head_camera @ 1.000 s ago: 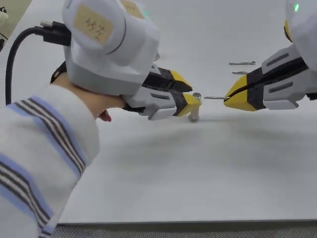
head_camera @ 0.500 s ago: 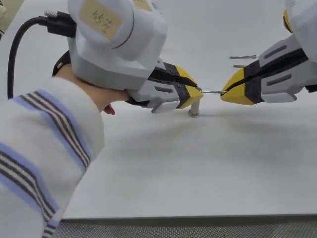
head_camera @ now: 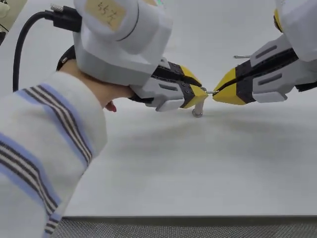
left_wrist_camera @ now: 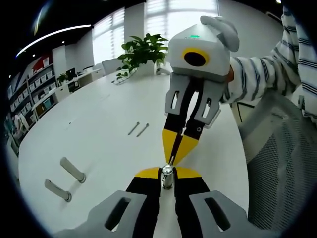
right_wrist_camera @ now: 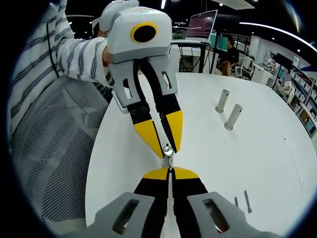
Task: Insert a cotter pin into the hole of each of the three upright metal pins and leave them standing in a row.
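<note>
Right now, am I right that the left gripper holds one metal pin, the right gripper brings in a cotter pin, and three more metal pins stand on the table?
No: two more metal pins, not three, stand on the table, as the right gripper view shows. The left gripper holds one metal pin, and the right gripper brings in a cotter pin.

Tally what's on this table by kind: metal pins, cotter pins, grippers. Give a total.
metal pins: 3
cotter pins: 3
Grippers, left gripper and right gripper: 2
Total: 8
</note>
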A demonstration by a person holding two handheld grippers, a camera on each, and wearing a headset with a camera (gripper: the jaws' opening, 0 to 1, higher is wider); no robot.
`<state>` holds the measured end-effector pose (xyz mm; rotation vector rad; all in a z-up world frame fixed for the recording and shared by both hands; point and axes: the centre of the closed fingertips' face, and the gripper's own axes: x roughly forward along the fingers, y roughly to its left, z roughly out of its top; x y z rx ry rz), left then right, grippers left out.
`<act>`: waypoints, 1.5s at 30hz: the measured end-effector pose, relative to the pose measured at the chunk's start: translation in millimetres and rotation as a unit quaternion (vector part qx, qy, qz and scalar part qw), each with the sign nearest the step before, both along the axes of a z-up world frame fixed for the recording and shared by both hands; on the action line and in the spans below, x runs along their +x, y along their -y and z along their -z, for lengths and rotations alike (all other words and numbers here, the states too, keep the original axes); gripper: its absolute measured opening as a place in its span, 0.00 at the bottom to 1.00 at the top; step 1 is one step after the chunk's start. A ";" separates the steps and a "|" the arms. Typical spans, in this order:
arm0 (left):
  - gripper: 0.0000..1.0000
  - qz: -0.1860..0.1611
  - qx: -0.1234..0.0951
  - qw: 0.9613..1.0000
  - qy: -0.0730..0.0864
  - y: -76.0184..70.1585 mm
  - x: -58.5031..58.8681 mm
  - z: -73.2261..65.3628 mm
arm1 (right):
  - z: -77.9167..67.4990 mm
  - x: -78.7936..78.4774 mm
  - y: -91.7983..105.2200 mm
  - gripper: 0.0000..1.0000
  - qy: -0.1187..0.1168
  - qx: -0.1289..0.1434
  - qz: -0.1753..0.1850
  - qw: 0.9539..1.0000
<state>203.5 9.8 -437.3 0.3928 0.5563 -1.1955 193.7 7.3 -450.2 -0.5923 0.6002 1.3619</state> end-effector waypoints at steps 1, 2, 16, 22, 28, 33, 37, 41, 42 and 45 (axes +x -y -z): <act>0.05 0.000 0.000 1.000 0.000 0.3 -0.2 -0.1 | -0.7 0.5 -1.7 0.00 0.007 0.002 -0.004 1.000; 0.05 0.000 0.000 1.000 0.000 0.2 -0.1 0.0 | -0.6 0.5 -2.3 0.00 0.015 0.000 -0.010 1.000; 0.06 -0.003 0.005 1.000 -0.001 -0.2 -2.0 0.1 | -0.1 6.5 1.2 0.11 0.032 0.015 -0.010 0.999; 0.06 -0.002 0.007 1.000 0.001 -0.9 -1.6 0.1 | -6.3 7.7 3.6 0.08 0.039 0.019 -0.006 0.999; 0.06 -0.004 0.007 1.000 0.000 -0.8 -2.0 -0.1 | -5.3 4.6 4.2 0.02 0.035 0.019 -0.008 0.999; 0.06 -0.002 0.008 1.000 0.000 -0.7 -2.7 -0.5 | -4.6 5.8 3.4 0.00 0.033 0.024 -0.005 0.999; 0.06 -0.002 0.008 1.000 -0.001 -0.6 -3.0 -0.4 | -4.3 6.7 1.0 0.00 0.028 0.028 -0.003 0.999; 0.06 -0.003 0.008 1.000 -0.002 -0.5 -3.1 -0.6 | -4.1 6.9 -1.5 0.00 0.026 0.031 -0.003 0.999; 0.06 -0.004 0.007 1.000 -0.002 -0.5 -3.1 -0.6 | -4.4 6.7 -2.2 0.00 0.026 0.032 -0.004 0.999; 0.06 -0.005 0.010 1.000 -0.004 -1.3 -3.6 0.4 | -5.0 7.2 -2.9 0.00 0.026 0.034 -0.003 0.999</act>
